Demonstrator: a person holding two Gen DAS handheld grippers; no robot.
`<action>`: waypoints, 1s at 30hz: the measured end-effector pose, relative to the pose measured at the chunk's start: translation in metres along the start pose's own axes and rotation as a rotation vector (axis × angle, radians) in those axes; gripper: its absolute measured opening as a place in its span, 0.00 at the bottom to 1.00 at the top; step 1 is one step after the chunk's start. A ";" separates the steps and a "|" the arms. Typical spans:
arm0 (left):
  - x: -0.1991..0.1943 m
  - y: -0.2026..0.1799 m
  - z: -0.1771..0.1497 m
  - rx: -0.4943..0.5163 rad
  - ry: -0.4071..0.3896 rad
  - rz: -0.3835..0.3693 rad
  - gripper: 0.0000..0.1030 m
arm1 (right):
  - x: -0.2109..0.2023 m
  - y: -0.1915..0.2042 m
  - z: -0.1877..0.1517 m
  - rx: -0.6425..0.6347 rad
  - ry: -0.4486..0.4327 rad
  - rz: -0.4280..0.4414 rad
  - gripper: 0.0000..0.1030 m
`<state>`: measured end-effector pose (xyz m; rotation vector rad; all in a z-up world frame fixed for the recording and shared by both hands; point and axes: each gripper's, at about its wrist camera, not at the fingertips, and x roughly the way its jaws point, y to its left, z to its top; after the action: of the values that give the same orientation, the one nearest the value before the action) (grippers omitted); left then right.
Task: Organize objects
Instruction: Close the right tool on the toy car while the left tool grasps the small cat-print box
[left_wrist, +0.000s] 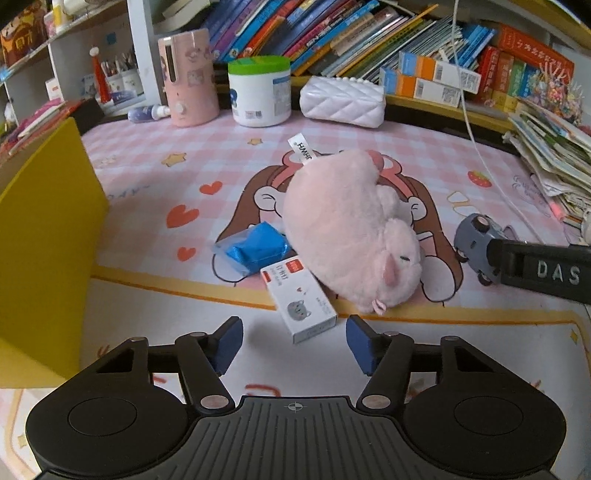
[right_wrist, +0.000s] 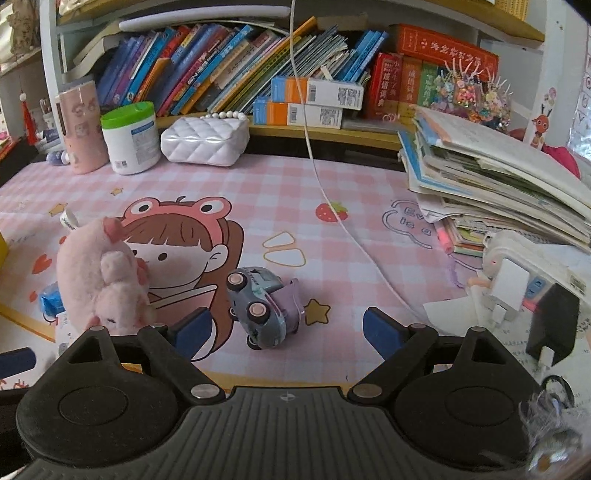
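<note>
A pink plush pig lies on its side in the middle of the pink checked mat. Against its near side rest a blue packet and a small white box with a cat picture. My left gripper is open, and the box's near end sits just ahead of its blue pads without touching them. A grey toy car lies tipped on its side, right of the plush. My right gripper is open just short of the car; one of its fingers shows beside the car.
A yellow bin wall stands at the left. At the back are a pink bottle, a green-lidded jar and a white quilted purse below shelved books. A white cable crosses the mat. Stacked books and a charger crowd the right.
</note>
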<state>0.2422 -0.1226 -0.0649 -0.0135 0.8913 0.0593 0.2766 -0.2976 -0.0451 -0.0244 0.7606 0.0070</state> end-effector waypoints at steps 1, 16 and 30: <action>0.003 0.000 0.001 -0.005 0.002 0.002 0.59 | 0.002 0.000 0.000 -0.005 0.000 0.004 0.87; 0.013 0.009 0.010 -0.024 -0.013 0.003 0.27 | 0.040 0.009 0.008 -0.039 0.012 0.044 0.82; -0.030 0.029 -0.002 -0.074 -0.061 -0.056 0.27 | 0.023 0.006 0.002 0.098 0.078 0.080 0.39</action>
<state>0.2206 -0.0950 -0.0423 -0.1055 0.8264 0.0404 0.2948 -0.2920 -0.0599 0.0996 0.8392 0.0450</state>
